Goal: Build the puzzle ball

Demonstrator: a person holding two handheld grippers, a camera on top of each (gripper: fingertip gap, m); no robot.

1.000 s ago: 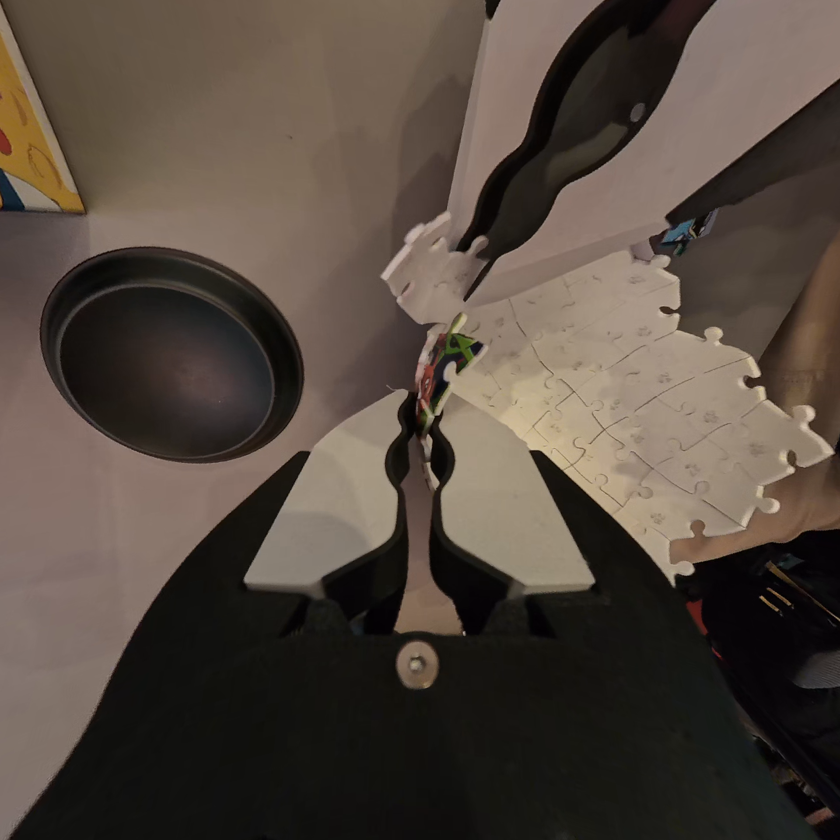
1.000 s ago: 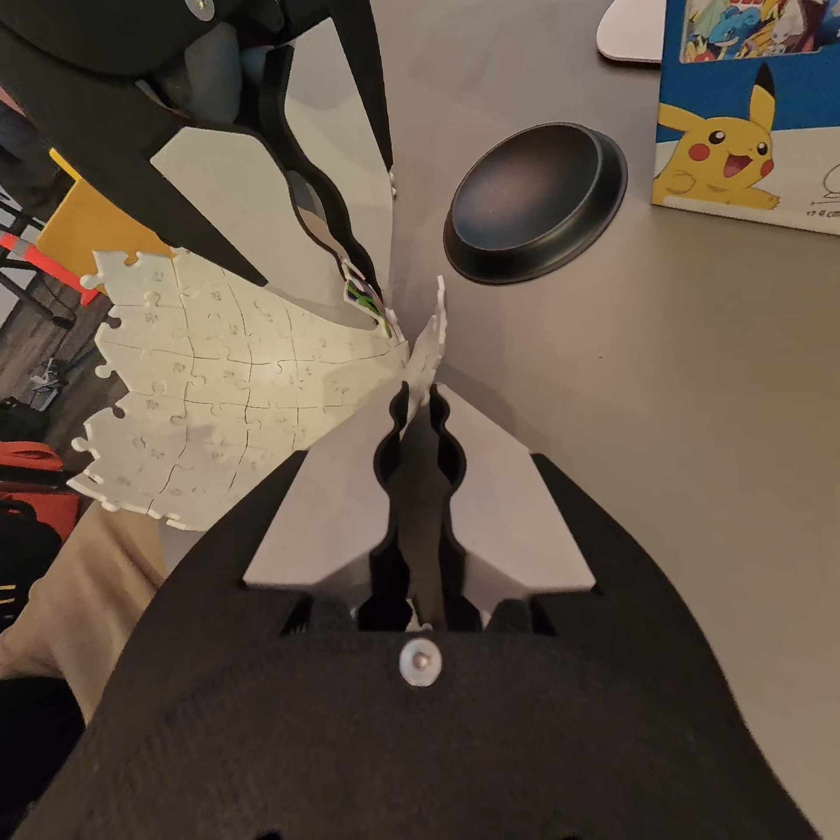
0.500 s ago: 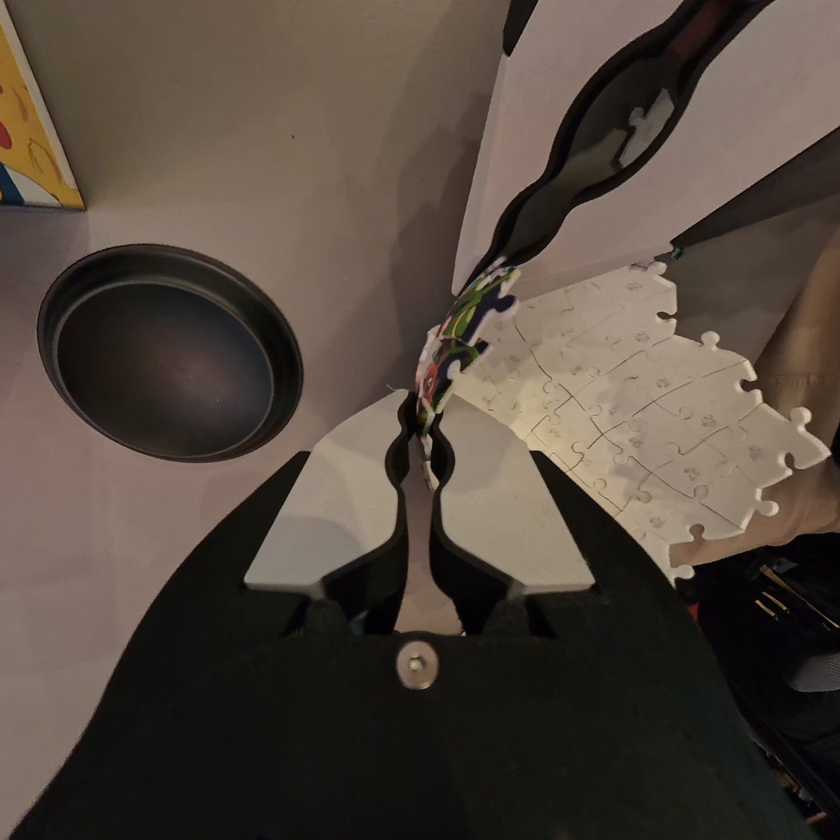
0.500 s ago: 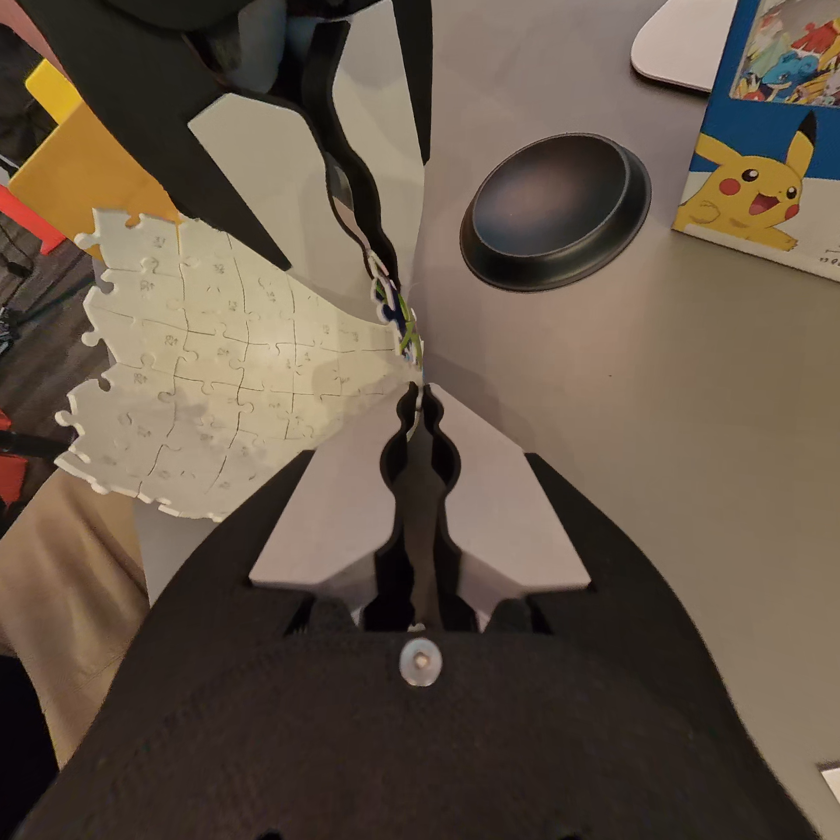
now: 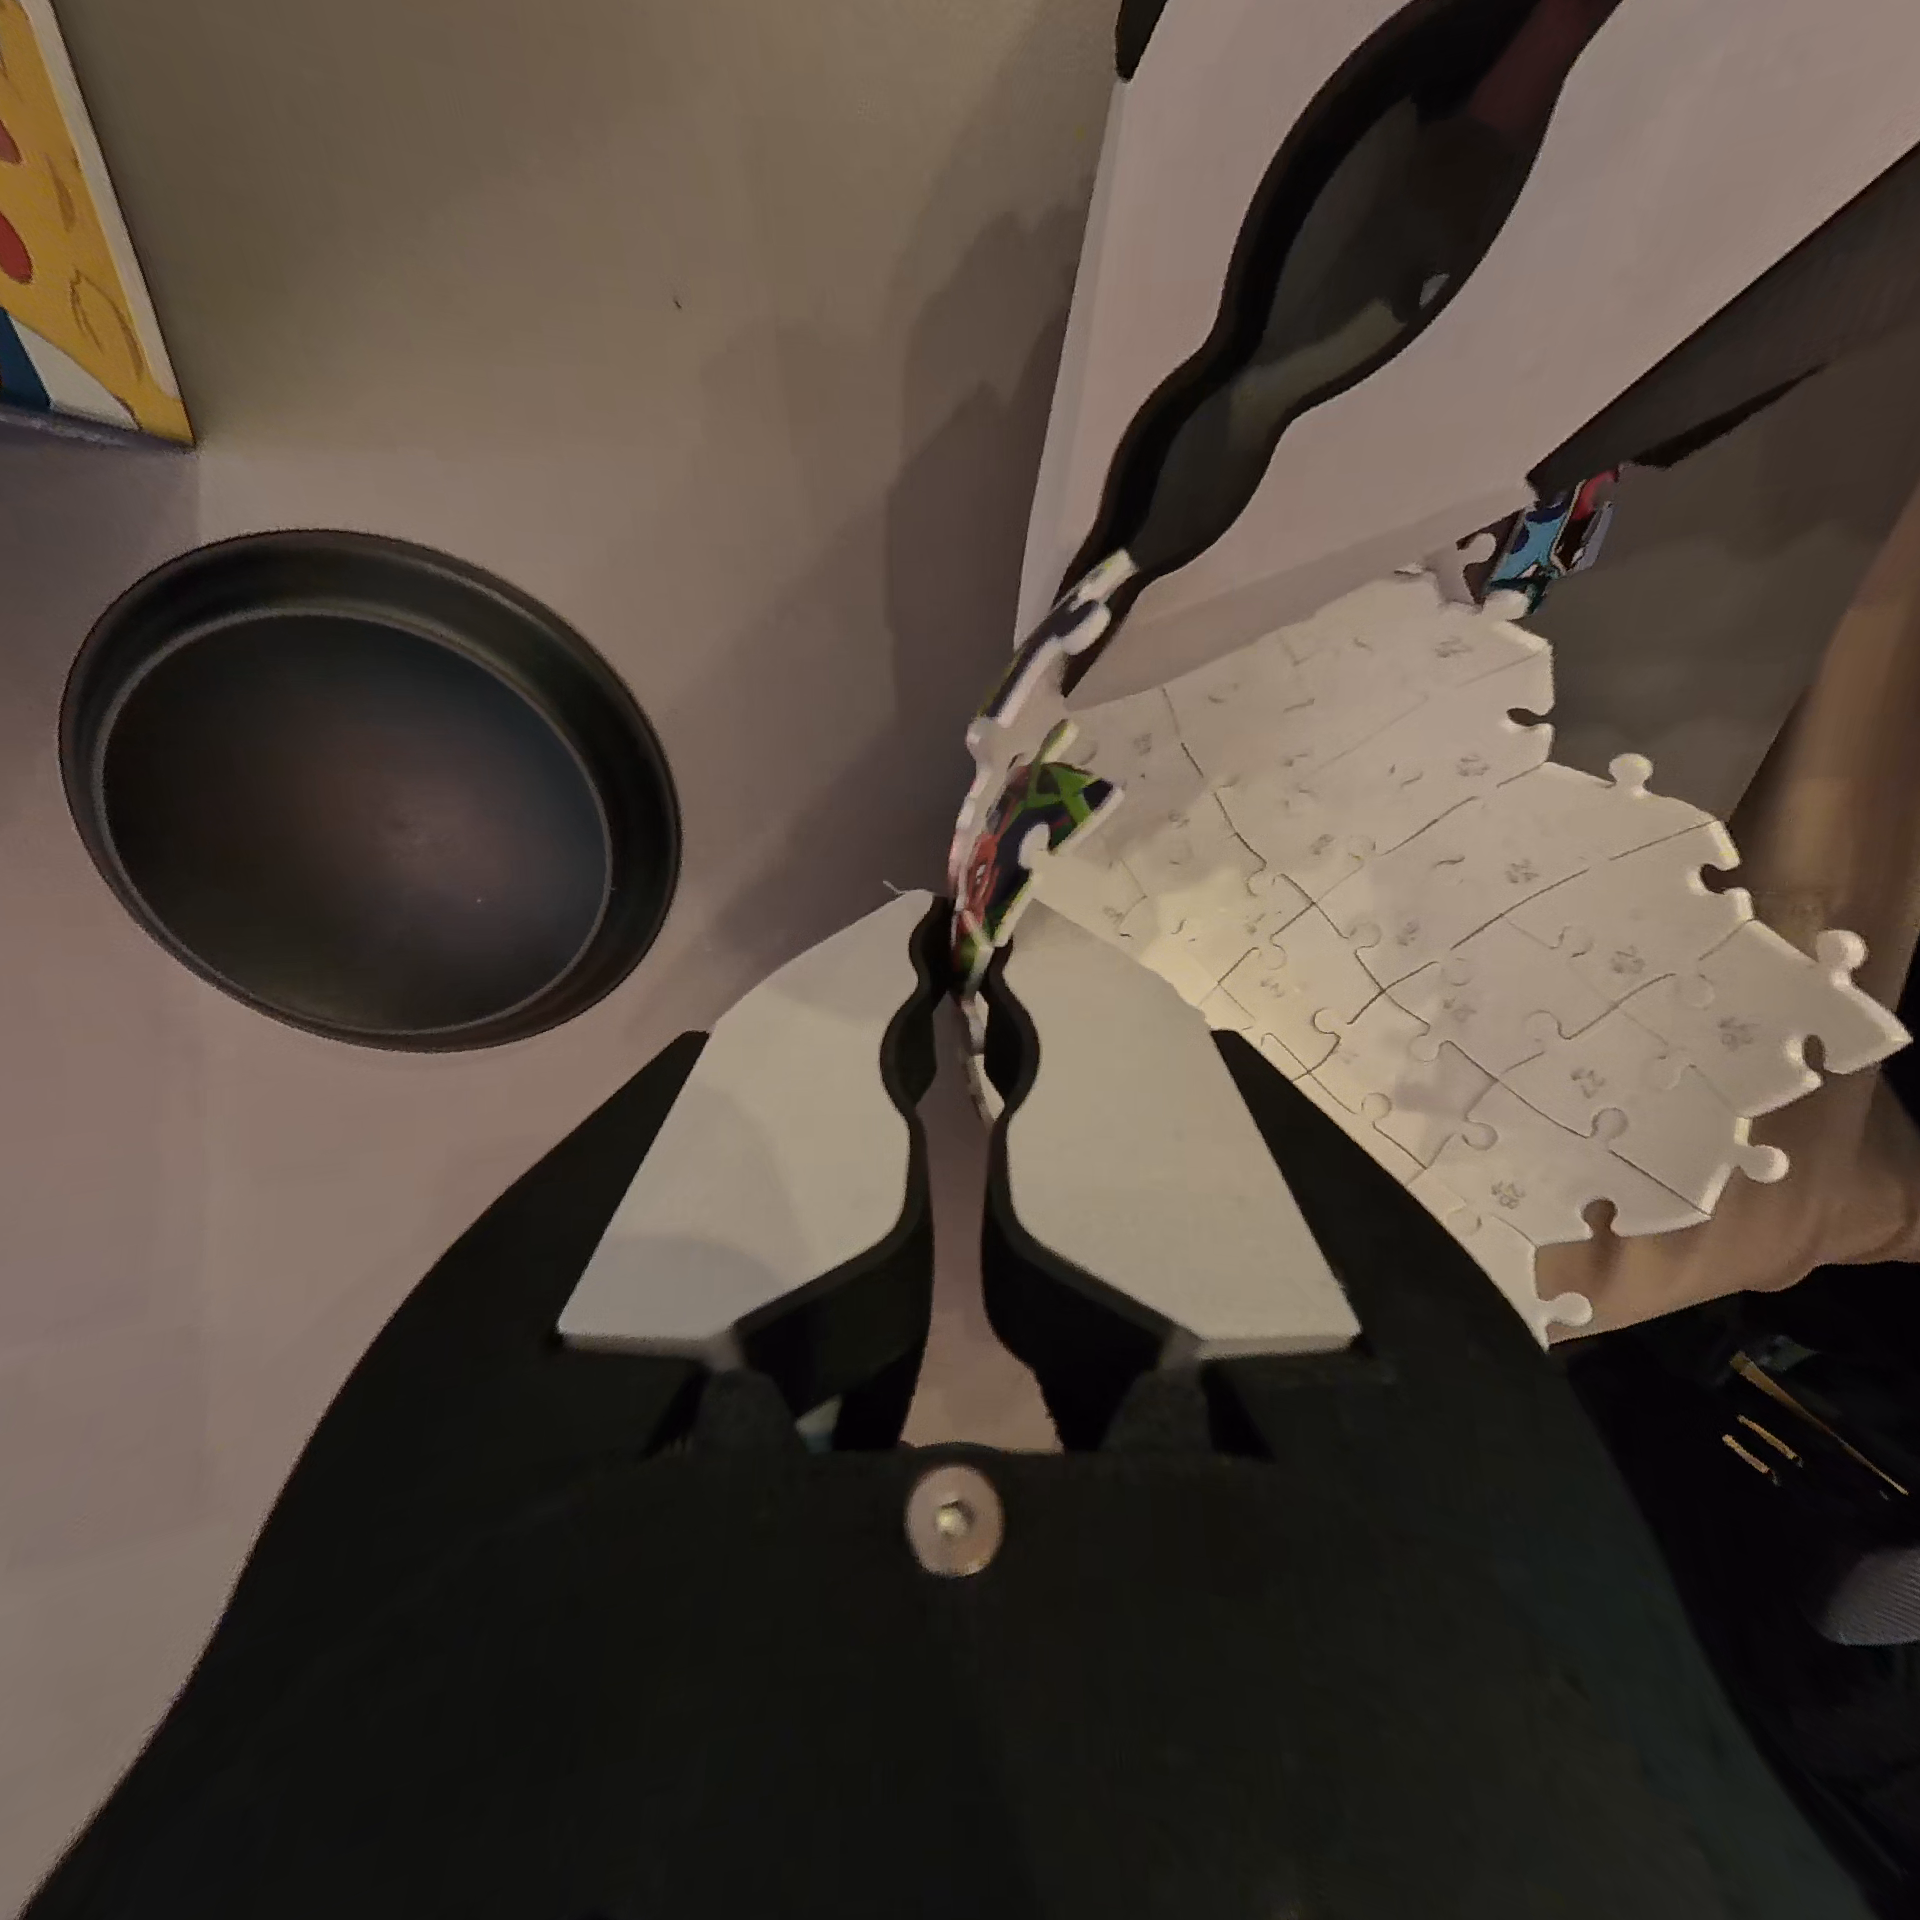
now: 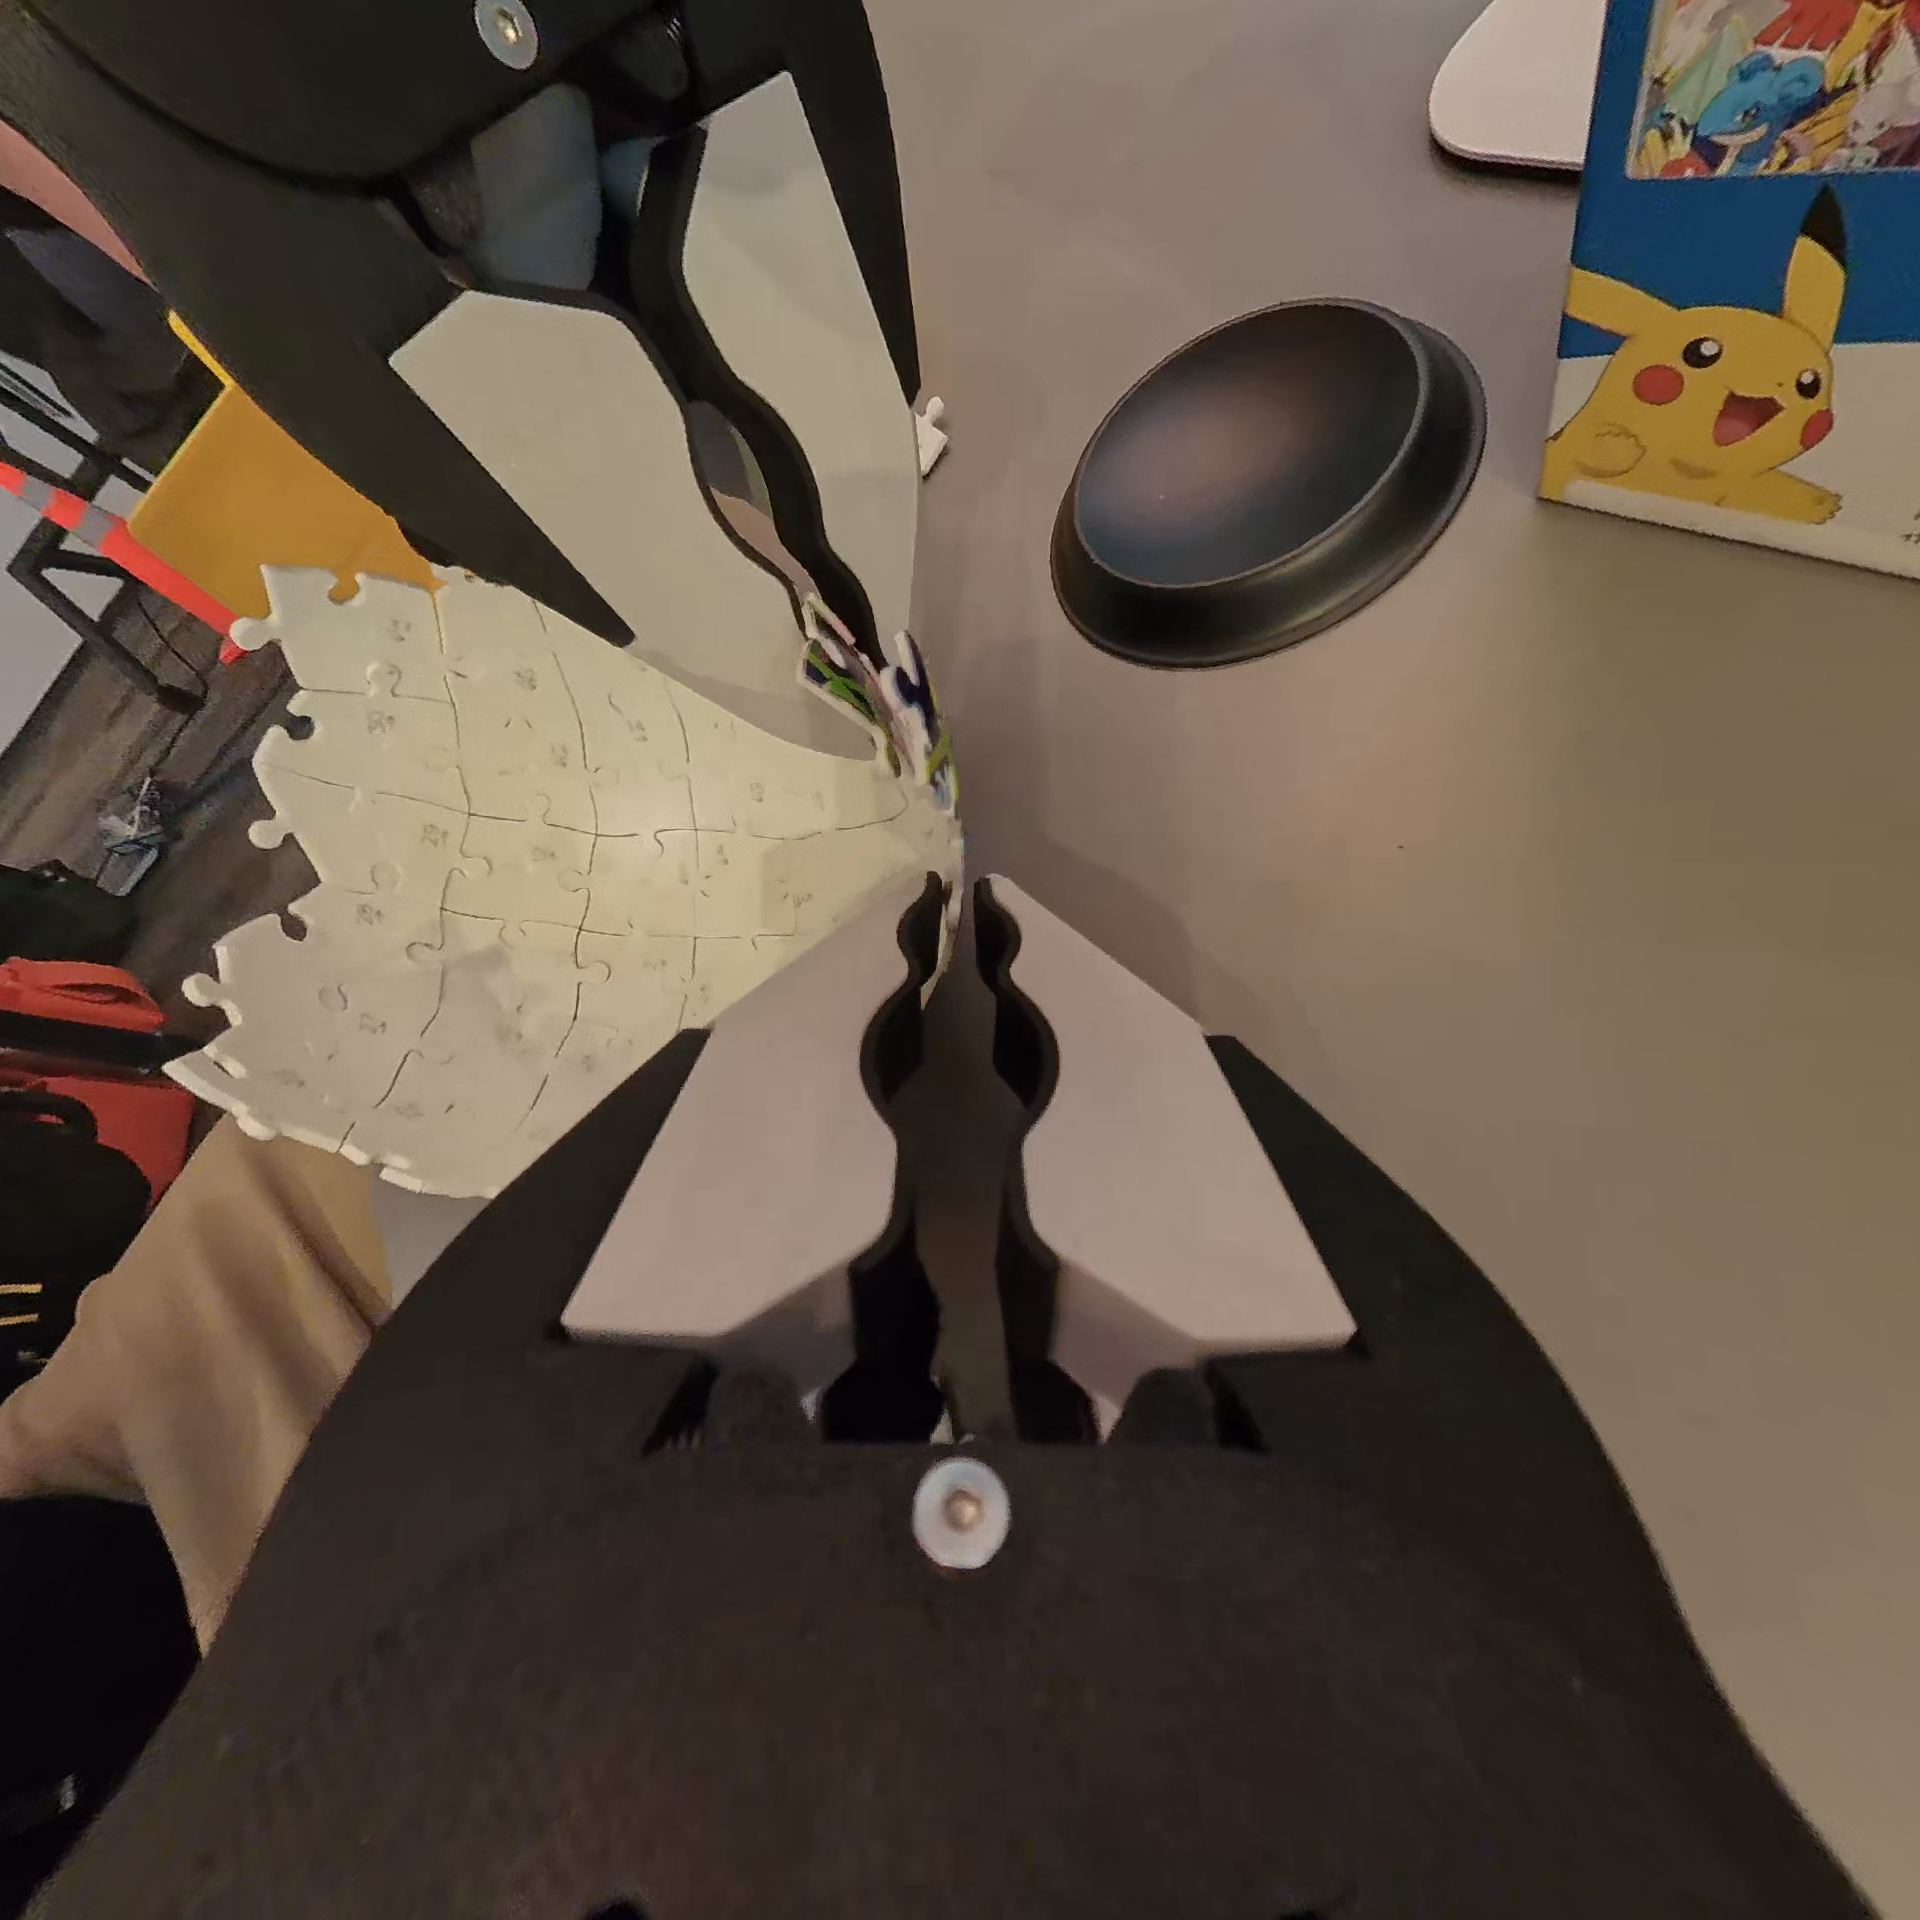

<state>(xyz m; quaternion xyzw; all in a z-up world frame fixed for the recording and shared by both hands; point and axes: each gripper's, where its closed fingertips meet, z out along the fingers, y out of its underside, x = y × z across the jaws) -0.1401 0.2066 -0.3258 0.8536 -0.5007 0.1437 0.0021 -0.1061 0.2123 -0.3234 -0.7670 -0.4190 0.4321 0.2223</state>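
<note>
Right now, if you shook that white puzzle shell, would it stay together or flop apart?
Probably wobbly. The puzzle shell is thin, made of many small pieces joined only by tabs, so seams might pop. The left gripper holds just one edge, so the rest likely sags. It looks light, and its curve may stiffen it slightly.

Dish (image 6: 1262,488) on table (image 6: 1455,935), left of box (image 6: 1745,312)

Our left tongs (image 5: 961,940) are pinched tight, their tips nearly meeting. Our right tongs (image 6: 956,899) are likewise closed to a sliver, pointing tip to tip toward the left ones from the opposite side.
</note>
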